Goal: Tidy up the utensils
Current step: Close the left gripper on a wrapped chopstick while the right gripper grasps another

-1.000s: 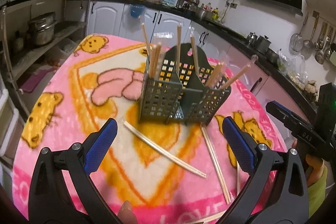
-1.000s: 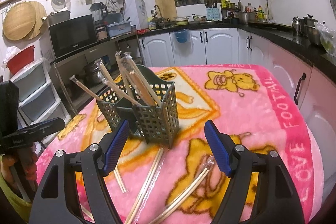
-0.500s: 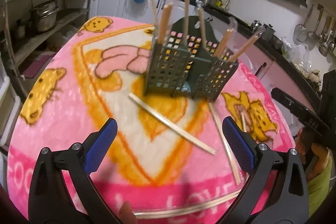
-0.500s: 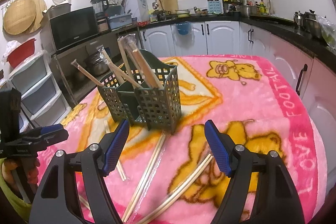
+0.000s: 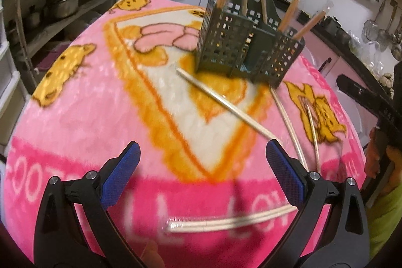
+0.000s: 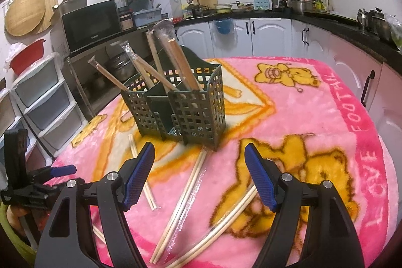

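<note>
A dark green lattice utensil holder [image 5: 248,47] [image 6: 181,107] stands on the pink blanket and holds several wrapped chopstick pairs [image 6: 176,62] upright. More wrapped pairs lie loose on the blanket: one [image 5: 226,102] in front of the holder, one [image 5: 231,220] near the front edge, others [image 6: 183,195] [image 6: 226,215] in the right wrist view. My left gripper [image 5: 203,172] is open and empty, above the near blanket edge. My right gripper [image 6: 198,177] is open and empty, above the loose pairs in front of the holder.
The table is covered by a pink cartoon blanket [image 6: 314,122]. Kitchen cabinets and a black counter [image 6: 276,24] run behind it. Drawer units and shelves with pots [image 5: 62,1] stand at the left. The other gripper shows at each view's edge [image 5: 371,102] [image 6: 32,182].
My left gripper has drawn back toward the near edge and tilted down, so the front chopstick pair came into view. My right gripper has moved slightly closer to the holder.
</note>
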Action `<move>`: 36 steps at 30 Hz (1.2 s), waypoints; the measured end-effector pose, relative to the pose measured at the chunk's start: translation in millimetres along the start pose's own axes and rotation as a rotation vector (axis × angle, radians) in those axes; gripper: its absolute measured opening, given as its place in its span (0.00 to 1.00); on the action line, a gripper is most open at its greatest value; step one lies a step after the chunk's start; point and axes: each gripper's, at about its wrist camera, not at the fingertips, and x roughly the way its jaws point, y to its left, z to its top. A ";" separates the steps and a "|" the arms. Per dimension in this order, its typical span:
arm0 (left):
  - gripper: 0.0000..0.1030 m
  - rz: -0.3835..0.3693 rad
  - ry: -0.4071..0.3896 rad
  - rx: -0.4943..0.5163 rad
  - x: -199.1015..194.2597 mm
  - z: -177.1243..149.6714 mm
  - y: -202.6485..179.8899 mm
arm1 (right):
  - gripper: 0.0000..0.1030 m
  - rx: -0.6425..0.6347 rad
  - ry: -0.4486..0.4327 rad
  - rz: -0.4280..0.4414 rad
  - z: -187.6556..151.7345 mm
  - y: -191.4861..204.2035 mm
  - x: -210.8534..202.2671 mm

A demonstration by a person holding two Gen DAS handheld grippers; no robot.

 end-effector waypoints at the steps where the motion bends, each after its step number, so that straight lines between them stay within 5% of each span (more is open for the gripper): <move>1: 0.90 -0.003 0.006 0.008 0.6 -2.5 -1.4 | 0.69 0.001 0.001 0.001 -0.3 0.0 0.2; 16: 0.89 -0.172 0.090 0.353 17.5 -40.3 -86.2 | 0.69 -0.002 0.151 0.015 -5.9 -9.1 47.1; 25: 0.77 -0.251 0.163 0.538 29.3 -54.5 -117.6 | 0.66 -0.009 0.237 0.028 -9.5 -7.5 77.3; 36: 0.56 -0.285 0.212 0.694 47.6 -60.3 -141.3 | 0.44 0.038 0.328 0.011 -8.3 -10.3 116.6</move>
